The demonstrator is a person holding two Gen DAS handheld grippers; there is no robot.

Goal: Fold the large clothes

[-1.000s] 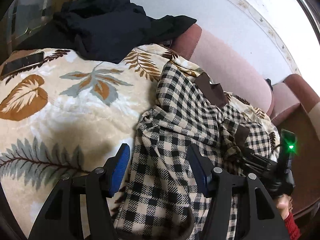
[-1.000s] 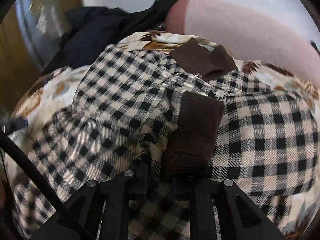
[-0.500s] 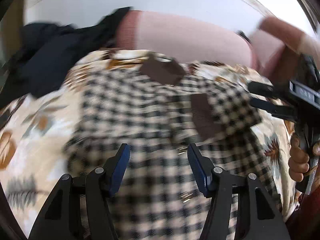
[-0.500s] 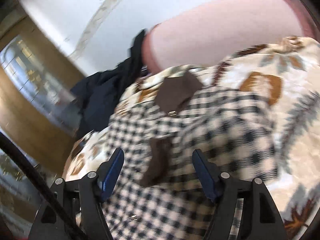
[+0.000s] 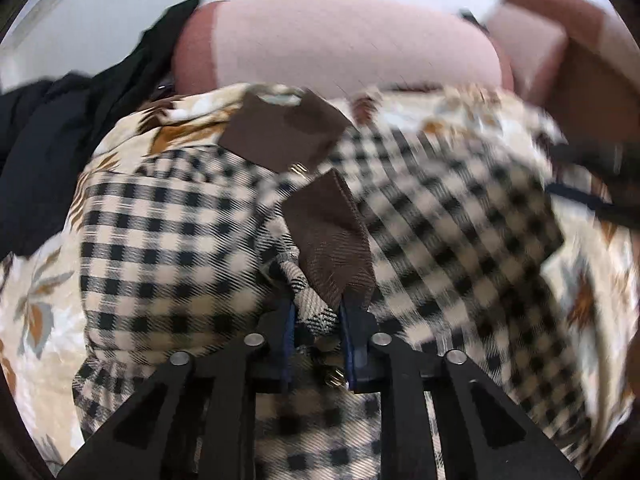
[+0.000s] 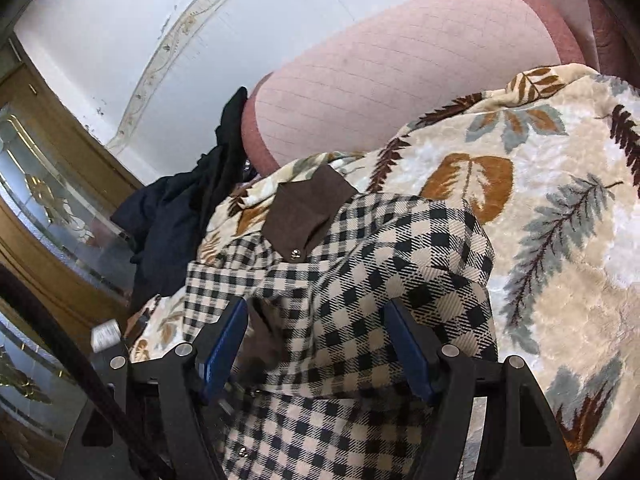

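Note:
A black-and-cream checked shirt with a brown collar lies on a leaf-patterned blanket. My left gripper is shut on the shirt's sleeve end, just below its brown cuff. In the right wrist view the same shirt and collar lie below my right gripper, which is open and empty over the checked cloth. The right gripper's body shows blurred at the right edge of the left wrist view.
A pink sofa back rises behind the blanket. A dark garment is heaped at the left, also in the right wrist view. A wooden glass-fronted cabinet stands further left.
My left gripper swung over the shirt and has closed on the sleeve end by the brown cuff. My right gripper let go of that cuff, opened and pulled back to the right.

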